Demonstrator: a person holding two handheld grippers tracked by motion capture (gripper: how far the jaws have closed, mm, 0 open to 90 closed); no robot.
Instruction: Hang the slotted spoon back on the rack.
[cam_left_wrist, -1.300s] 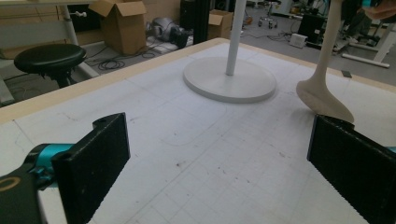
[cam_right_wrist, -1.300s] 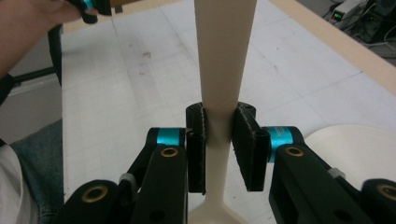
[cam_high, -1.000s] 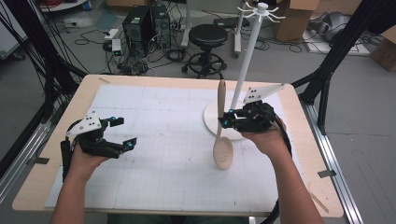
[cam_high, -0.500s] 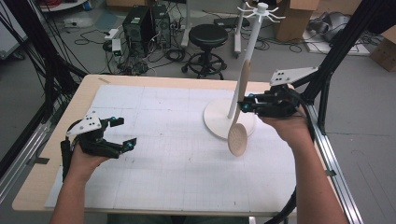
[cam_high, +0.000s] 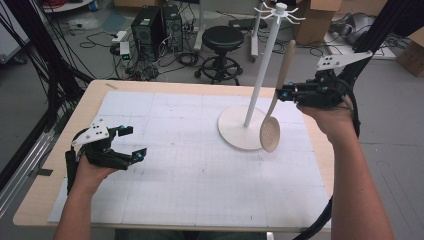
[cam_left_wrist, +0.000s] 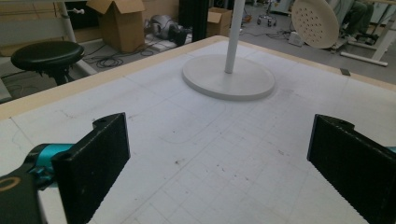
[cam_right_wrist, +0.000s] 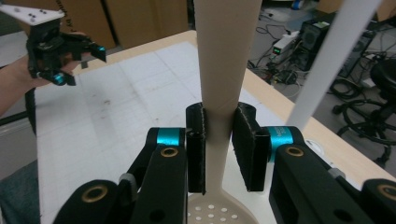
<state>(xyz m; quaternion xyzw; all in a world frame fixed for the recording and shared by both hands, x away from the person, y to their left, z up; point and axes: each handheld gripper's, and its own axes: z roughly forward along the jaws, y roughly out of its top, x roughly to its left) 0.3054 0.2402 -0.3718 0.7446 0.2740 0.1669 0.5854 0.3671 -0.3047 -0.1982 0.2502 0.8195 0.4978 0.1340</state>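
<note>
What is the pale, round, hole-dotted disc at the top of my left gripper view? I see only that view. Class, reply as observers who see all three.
Observer: It is the bowl of a light wooden slotted spoon, hanging bowl-down above the table.
Operator: What holds it up?
Observer: The right gripper, with its jaws shut on the spoon's handle.
Operator: Where does the white pole end?
Observer: The tall white stand is topped by a ring of small white hooks.

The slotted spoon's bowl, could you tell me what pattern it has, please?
Pale wood dotted with small round holes, clearest on the spoon in the left gripper view.
</note>
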